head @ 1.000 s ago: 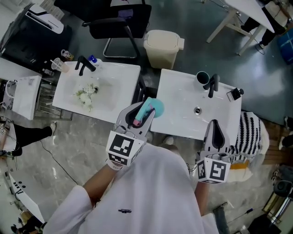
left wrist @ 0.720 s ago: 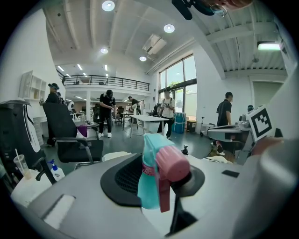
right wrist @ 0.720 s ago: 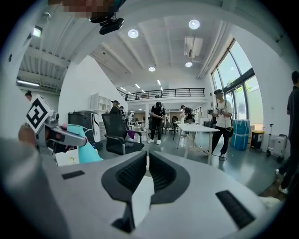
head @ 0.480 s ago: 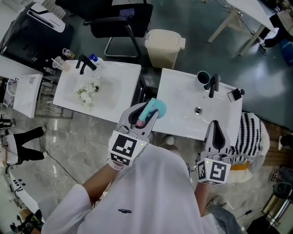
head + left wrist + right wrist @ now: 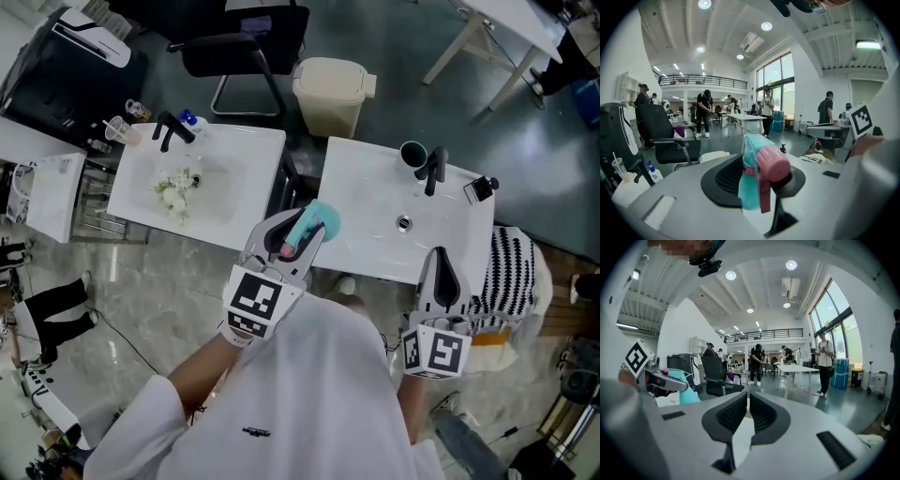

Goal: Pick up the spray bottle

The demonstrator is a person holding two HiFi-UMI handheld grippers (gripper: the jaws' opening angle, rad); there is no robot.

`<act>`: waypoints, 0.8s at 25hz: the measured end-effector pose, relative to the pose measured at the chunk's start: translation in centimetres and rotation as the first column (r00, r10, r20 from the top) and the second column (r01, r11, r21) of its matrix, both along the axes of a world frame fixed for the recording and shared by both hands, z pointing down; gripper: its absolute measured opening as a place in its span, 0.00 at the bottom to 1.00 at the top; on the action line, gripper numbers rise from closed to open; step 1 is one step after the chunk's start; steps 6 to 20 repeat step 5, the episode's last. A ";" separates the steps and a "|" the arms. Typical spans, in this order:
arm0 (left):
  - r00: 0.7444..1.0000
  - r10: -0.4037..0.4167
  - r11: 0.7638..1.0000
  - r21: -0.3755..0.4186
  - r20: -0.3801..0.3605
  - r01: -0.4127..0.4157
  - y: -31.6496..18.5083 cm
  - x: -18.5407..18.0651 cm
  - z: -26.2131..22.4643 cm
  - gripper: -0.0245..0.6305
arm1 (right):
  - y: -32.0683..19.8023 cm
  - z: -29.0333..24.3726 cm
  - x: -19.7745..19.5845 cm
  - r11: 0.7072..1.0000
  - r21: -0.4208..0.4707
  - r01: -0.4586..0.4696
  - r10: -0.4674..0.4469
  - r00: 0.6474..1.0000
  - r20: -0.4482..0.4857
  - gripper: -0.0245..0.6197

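Note:
A teal spray bottle (image 5: 317,217) with a pink trigger head is held in the air over the gap between two white sinks. My left gripper (image 5: 292,236) is shut on it. In the left gripper view the bottle (image 5: 751,180) stands upright between the dark pads, its pink head (image 5: 771,163) nearest the camera. My right gripper (image 5: 442,267) hovers at the front edge of the right sink, jaws together and empty. The right gripper view shows its pads (image 5: 748,414) closed on nothing, with the bottle (image 5: 687,391) at the left.
The left sink (image 5: 246,148) has a black tap and white scraps in its basin. On the right sink (image 5: 356,178) are a black tap (image 5: 434,171) and a dark cup (image 5: 413,157). A beige bin (image 5: 330,94), a black chair (image 5: 239,47) and striped cloth (image 5: 507,272) are nearby.
Both grippers and the bottle have kept still. Only a person's legs at the left edge have shifted.

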State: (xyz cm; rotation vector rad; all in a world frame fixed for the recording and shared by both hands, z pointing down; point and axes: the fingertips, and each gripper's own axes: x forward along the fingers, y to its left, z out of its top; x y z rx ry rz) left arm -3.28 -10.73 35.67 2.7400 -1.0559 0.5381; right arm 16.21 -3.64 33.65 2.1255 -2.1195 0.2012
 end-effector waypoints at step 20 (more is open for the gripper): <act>1.000 0.008 1.000 -0.001 0.005 -0.008 0.1 0.5 0.1 0.25 | 0.1 -0.1 0.2 1.000 0.009 -0.001 0.001 1.000 0.003 0.05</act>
